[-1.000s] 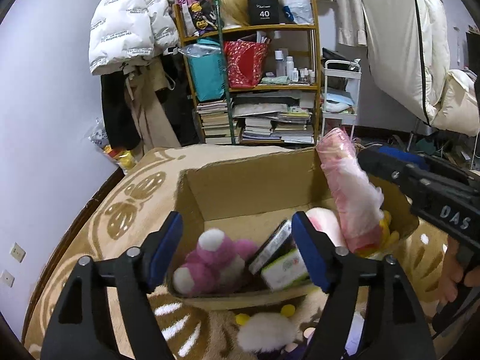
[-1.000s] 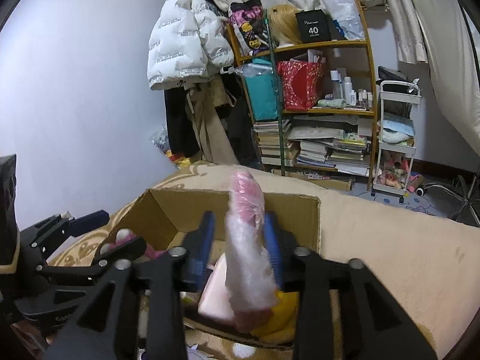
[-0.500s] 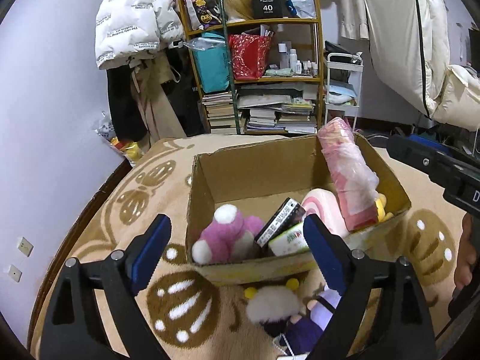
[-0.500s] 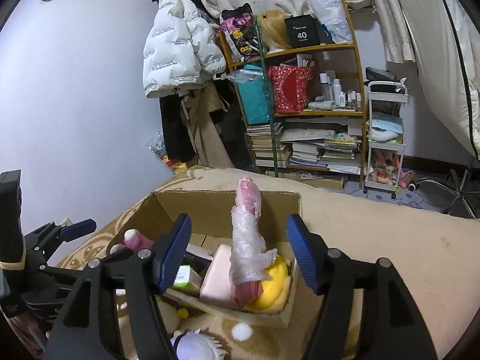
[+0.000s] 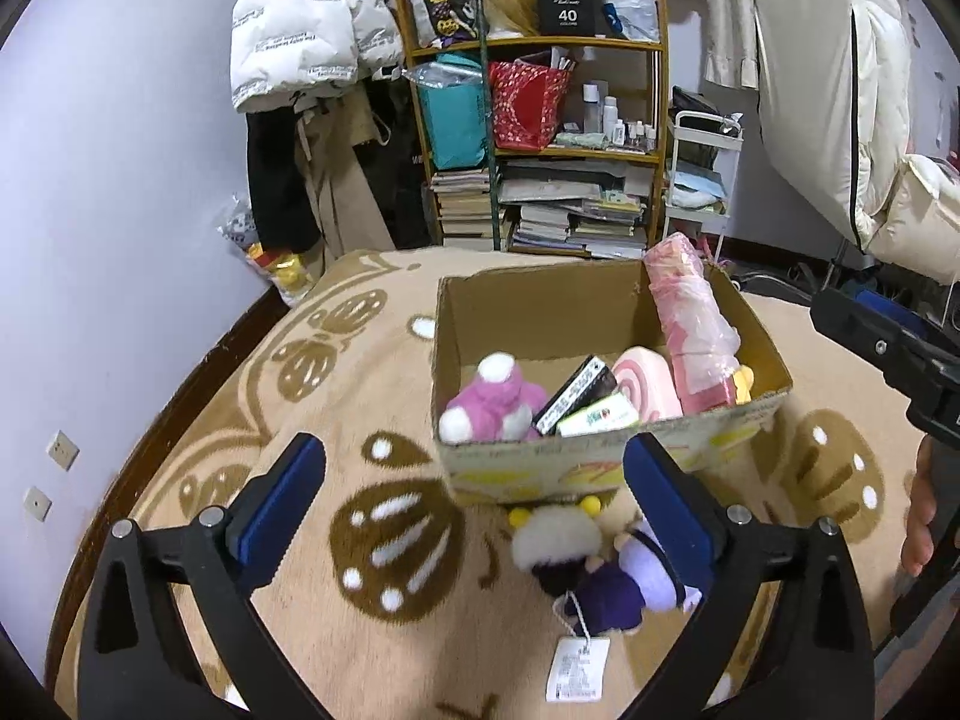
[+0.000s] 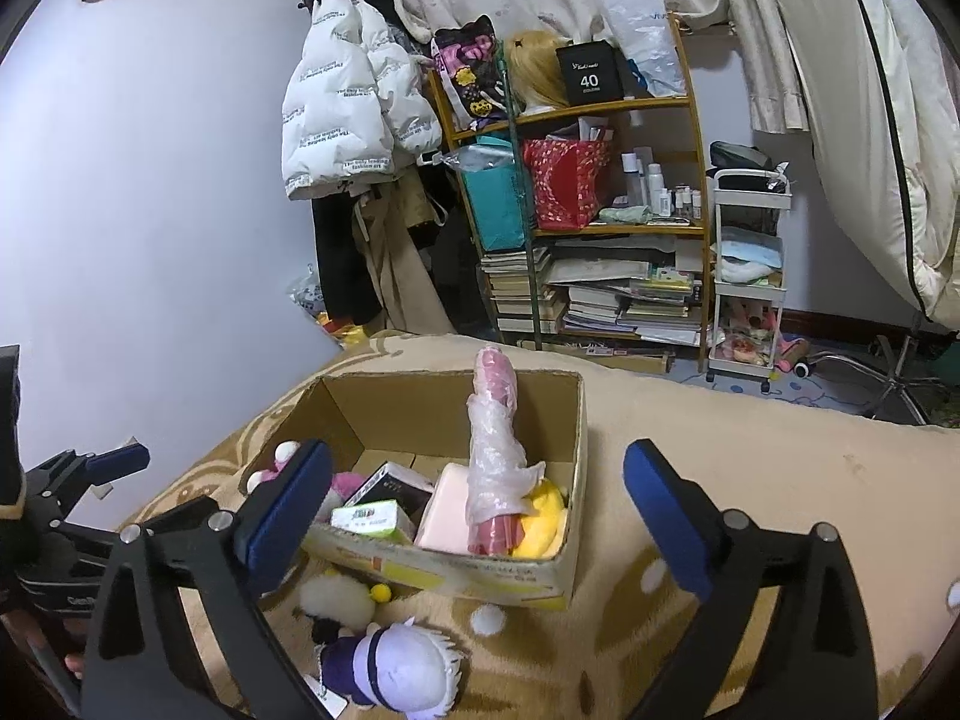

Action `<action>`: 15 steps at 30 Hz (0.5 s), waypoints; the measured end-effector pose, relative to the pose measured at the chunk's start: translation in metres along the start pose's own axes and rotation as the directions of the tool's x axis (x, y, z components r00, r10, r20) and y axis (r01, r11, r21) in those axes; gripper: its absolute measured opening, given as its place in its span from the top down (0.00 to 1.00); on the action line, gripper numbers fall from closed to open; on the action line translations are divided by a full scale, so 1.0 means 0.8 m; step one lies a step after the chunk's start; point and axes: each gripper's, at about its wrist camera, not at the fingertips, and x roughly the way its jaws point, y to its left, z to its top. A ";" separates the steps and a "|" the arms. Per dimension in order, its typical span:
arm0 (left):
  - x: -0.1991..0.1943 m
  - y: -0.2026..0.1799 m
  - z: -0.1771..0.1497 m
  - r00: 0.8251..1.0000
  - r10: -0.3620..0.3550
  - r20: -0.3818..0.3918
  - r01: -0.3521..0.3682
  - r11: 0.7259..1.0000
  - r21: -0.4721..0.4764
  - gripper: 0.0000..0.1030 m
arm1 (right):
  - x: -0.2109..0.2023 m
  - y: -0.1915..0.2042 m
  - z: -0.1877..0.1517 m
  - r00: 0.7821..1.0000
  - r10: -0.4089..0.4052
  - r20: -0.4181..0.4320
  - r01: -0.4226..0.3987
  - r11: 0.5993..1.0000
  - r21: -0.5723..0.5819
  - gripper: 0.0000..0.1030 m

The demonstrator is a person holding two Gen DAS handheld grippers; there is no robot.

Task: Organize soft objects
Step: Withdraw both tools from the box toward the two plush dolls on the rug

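We're over a tan plush blanket with brown mushroom prints (image 5: 384,534), cluttered wooden bookshelf (image 5: 576,150) behind. Open cardboard box (image 5: 540,468) sits mid-blanket holding a pink plastic-wrapped roll (image 6: 492,450) upright at its right side. Left gripper (image 5: 474,498) and right gripper (image 6: 477,495) both gape wide, empty. White-haired purple plush doll (image 6: 390,672) lies at the box's near wall, partly hidden.

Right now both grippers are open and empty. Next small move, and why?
Probably lower the left gripper onto the purple-and-white plush doll and close. It lies on the blanket just outside the cardboard box's near wall, between the open fingers, beside a fluffy white plush. The pink wrapped toy already stands in the box, and the right gripper is open and empty.
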 end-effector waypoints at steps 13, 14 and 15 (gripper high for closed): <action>-0.007 0.015 -0.009 0.994 -0.028 -0.103 0.022 0.998 -0.059 0.04 | -0.008 0.023 -0.021 0.997 0.011 -0.082 -0.014 0.999 -0.037 0.01; -0.004 0.017 -0.010 0.993 -0.029 -0.112 0.022 0.998 -0.063 0.04 | -0.006 0.025 -0.024 0.996 0.013 -0.092 -0.017 0.999 -0.040 0.01; 0.000 0.019 -0.010 0.992 -0.035 -0.122 0.027 0.997 -0.069 0.04 | -0.005 0.026 -0.026 0.995 0.014 -0.098 -0.018 0.999 -0.042 0.01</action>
